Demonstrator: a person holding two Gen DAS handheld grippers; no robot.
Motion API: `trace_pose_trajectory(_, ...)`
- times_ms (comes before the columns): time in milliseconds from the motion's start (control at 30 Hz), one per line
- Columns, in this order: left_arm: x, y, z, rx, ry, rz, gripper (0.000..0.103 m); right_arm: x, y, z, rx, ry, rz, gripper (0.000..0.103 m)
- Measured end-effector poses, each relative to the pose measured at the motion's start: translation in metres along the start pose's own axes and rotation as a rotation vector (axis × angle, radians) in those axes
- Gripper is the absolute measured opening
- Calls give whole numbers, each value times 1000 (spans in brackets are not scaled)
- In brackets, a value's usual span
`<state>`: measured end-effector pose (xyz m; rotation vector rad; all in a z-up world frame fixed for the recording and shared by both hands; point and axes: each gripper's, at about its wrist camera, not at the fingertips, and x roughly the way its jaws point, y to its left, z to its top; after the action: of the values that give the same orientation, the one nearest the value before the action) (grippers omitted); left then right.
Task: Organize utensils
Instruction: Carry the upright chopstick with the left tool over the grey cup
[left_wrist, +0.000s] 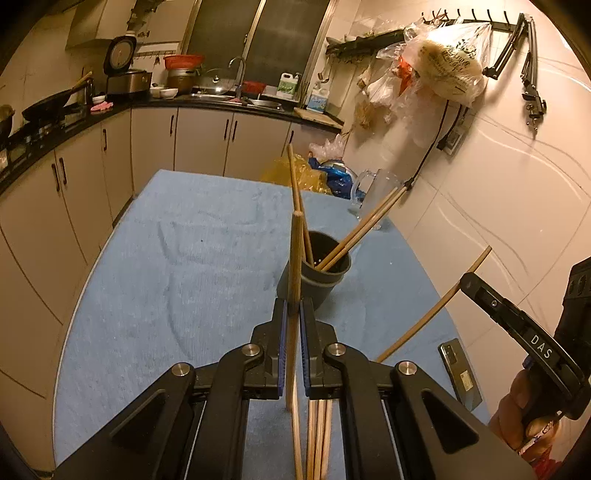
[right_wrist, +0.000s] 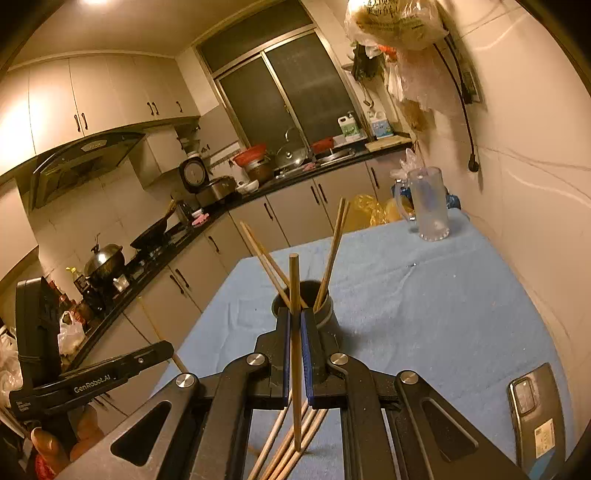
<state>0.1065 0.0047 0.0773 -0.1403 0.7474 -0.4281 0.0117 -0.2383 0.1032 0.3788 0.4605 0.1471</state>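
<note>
A dark cup (left_wrist: 317, 277) (right_wrist: 327, 314) stands on the blue cloth (left_wrist: 177, 266) (right_wrist: 424, 317) with several wooden chopsticks leaning in it. My left gripper (left_wrist: 294, 314) is shut on one upright chopstick (left_wrist: 295, 258), just in front of the cup. My right gripper (right_wrist: 294, 319) is shut on another upright chopstick (right_wrist: 294, 284), also close before the cup. In the left wrist view the right gripper (left_wrist: 466, 282) shows at the right with its chopstick (left_wrist: 432, 314) tilted. The left gripper (right_wrist: 168, 349) shows at the left of the right wrist view. Loose chopsticks (left_wrist: 319, 435) (right_wrist: 284, 450) lie on the cloth beneath.
A phone (left_wrist: 459, 373) (right_wrist: 535, 417) lies on the cloth at the near right. A glass mug (left_wrist: 371, 195) (right_wrist: 428, 206) stands at the far right corner by the tiled wall. Kitchen cabinets and a cluttered counter run along the left and back.
</note>
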Motion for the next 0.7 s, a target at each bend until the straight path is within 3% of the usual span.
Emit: trace_pose_trajectory(700, -9, -23, 35, 46, -47, -25, 6, -13, -8, 24, 27, -51, 9, 7)
